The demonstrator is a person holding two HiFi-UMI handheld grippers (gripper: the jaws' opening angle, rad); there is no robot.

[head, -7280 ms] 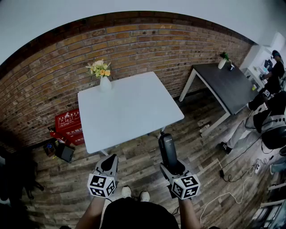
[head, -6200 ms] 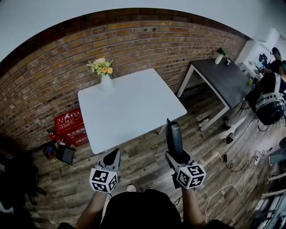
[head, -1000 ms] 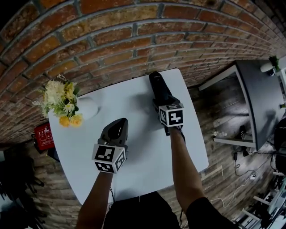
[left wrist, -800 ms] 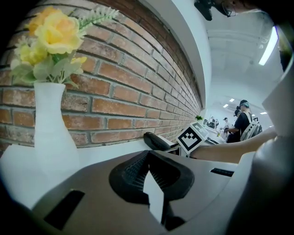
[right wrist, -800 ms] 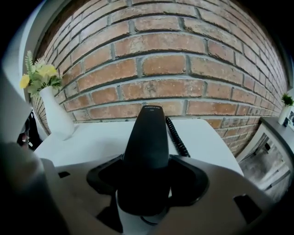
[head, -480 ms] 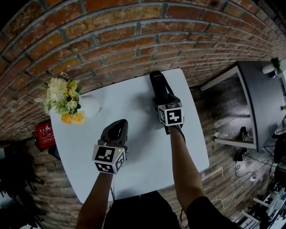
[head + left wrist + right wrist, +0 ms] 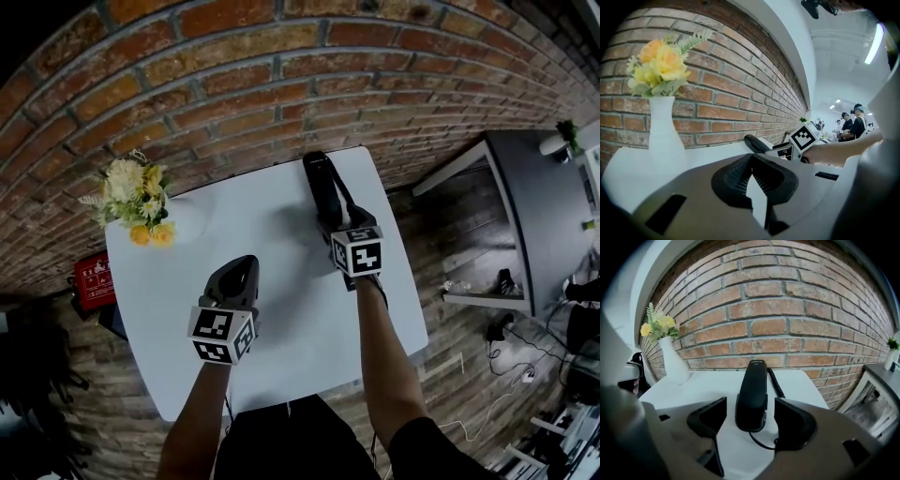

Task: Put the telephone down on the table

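Observation:
The black telephone handset (image 7: 319,188) (image 7: 752,394) lies flat on the white table (image 7: 281,309), its coiled cord (image 7: 775,381) running along its right side. My right gripper (image 7: 335,217) (image 7: 749,420) straddles the handset's near end with its jaws opening; a gap shows on both sides, so the pads do not press on it. My left gripper (image 7: 234,281) (image 7: 754,176) hovers over the table's middle, jaws together, holding nothing. From the left gripper view the telephone (image 7: 757,143) shows at the right beside the right gripper's marker cube (image 7: 805,136).
A white vase of yellow flowers (image 7: 141,202) (image 7: 670,357) (image 7: 665,126) stands at the table's far left corner. A brick wall (image 7: 281,84) runs right behind the table. A dark table (image 7: 534,197) stands to the right, a red crate (image 7: 94,281) on the floor at left.
The telephone was carried from above the floor to the table's far right part. Over the last second the right gripper's jaws have spread apart from the handset, which now lies on the table.

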